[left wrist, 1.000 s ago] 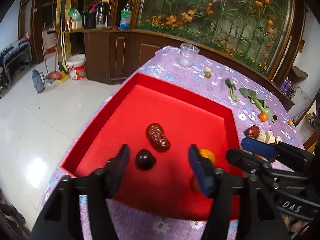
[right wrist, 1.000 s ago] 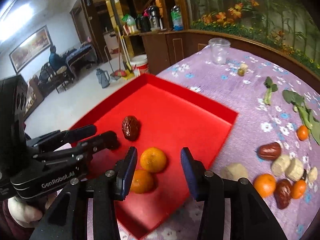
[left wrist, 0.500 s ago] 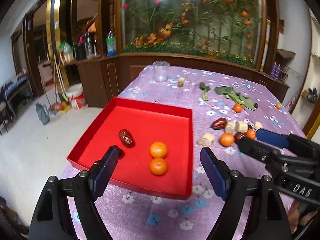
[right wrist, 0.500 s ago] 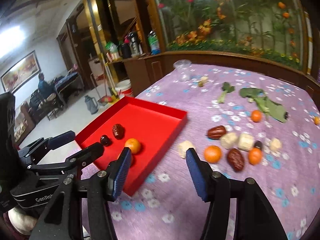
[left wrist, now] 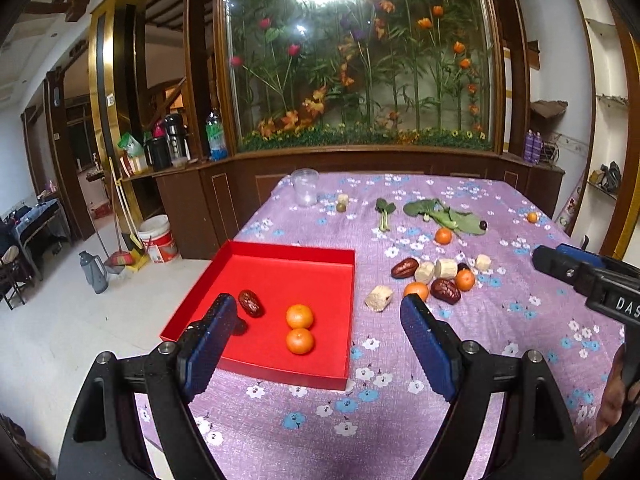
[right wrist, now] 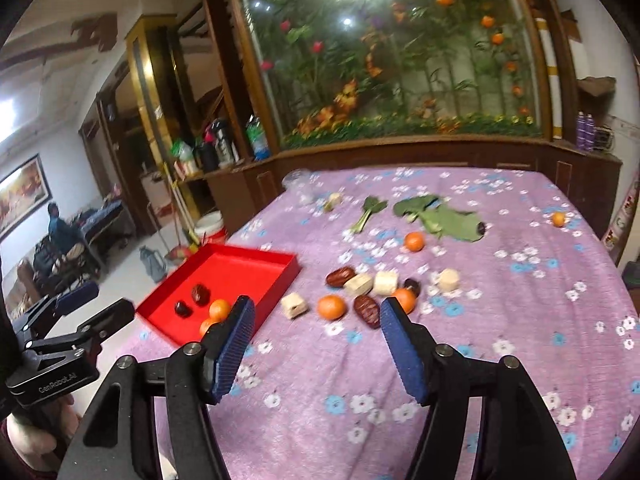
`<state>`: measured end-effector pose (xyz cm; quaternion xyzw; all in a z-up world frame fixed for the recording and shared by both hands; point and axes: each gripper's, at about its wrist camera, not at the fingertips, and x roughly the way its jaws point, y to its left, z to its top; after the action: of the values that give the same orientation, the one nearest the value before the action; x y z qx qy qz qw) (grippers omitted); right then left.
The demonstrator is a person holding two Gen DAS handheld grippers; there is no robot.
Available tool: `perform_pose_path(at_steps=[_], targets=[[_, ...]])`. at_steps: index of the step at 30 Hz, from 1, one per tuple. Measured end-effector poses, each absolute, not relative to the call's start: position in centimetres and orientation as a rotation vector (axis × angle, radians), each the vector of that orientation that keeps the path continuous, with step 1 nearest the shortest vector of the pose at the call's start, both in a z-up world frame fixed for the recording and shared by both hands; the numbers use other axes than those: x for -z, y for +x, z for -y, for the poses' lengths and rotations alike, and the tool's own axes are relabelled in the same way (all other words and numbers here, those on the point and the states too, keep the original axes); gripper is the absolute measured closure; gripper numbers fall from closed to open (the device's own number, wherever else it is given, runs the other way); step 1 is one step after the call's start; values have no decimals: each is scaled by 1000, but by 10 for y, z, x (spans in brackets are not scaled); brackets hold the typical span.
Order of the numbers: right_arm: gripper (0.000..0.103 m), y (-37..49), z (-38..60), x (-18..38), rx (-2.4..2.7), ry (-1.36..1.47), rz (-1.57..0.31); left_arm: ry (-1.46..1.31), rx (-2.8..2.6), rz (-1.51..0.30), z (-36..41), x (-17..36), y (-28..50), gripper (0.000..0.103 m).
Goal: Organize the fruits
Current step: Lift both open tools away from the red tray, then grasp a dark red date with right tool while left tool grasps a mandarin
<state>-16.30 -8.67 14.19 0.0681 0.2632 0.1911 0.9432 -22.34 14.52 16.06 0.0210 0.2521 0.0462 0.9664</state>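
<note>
Hovering, perhaps tilted: right claw [right wrist: 316, 314] agape

six oranges [left wrist: 299, 316], four red dates [left wrist: 405, 267], five pale cut chunks [left wrist: 379, 298], one red tray [left wrist: 288, 252], one clear cup [left wrist: 305, 192]

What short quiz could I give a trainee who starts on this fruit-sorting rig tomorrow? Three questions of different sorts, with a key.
1. How many oranges lie in the red tray?
2. True or false: the left gripper holds a red date.
3. The clear plastic cup stands: A) in the tray, B) at the table's far edge, C) beside the right gripper.

Key: 1. two; 2. false, both grippers are empty; 3. B
</note>
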Motion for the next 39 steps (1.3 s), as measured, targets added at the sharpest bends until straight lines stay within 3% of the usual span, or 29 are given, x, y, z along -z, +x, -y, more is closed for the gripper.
perform_pose_path(at_steps=[8, 12, 18, 23, 27, 33, 36, 39], targets=[[33, -161, 141, -193, -293, 110, -441, -19, -90, -398, -160, -213, -232, 20], [28, -138, 152, -202, -264, 103, -439, -16, -38, -422, -154, -211, -213, 19], [28, -85, 139, -138, -314, 131, -639, -22, 69, -580, -139, -169, -153, 19], [43, -37, 132, -78, -327, 153, -798, -44, 138, -723, -127, -123, -101, 20], [43, -17, 123, -51, -350, 162, -855, -19, 234, -819, -102, -86, -79, 43], [44, -14, 96, -35, -507, 124, -877, 40, 284, -870, -78, -51, -48, 48], [54, -6, 79, -24, -530, 73, -900, 66, 276, -863, -77, -52, -37, 48], [57, 3, 68, -14, -533, 43, -926, 81, 277, -863, -84, -55, -32, 48]])
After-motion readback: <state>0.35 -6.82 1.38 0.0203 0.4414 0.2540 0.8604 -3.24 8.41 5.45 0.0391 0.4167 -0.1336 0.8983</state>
